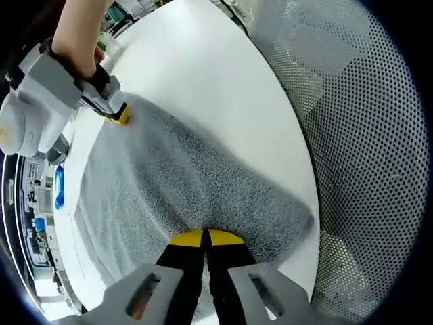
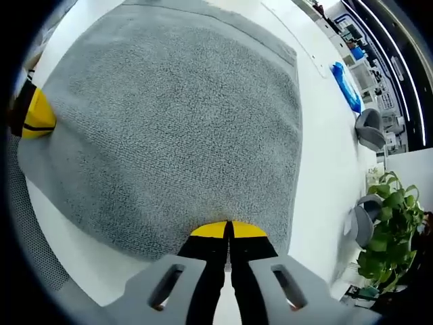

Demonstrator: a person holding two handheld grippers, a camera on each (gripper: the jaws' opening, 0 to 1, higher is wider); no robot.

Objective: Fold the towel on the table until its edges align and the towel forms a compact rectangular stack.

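— Grey terry towel (image 2: 176, 122): where is it?

— Spread on the round white table (image 1: 223, 74), one near corner pinched in each of my tools.

— Both clamped?

— Yes. My left gripper (image 1: 205, 238) has its yellow tips together on the towel's corner by the table's edge; my right gripper (image 2: 228, 230) is closed on the other near corner. I judge I hold both so the edge lifts evenly for the fold.
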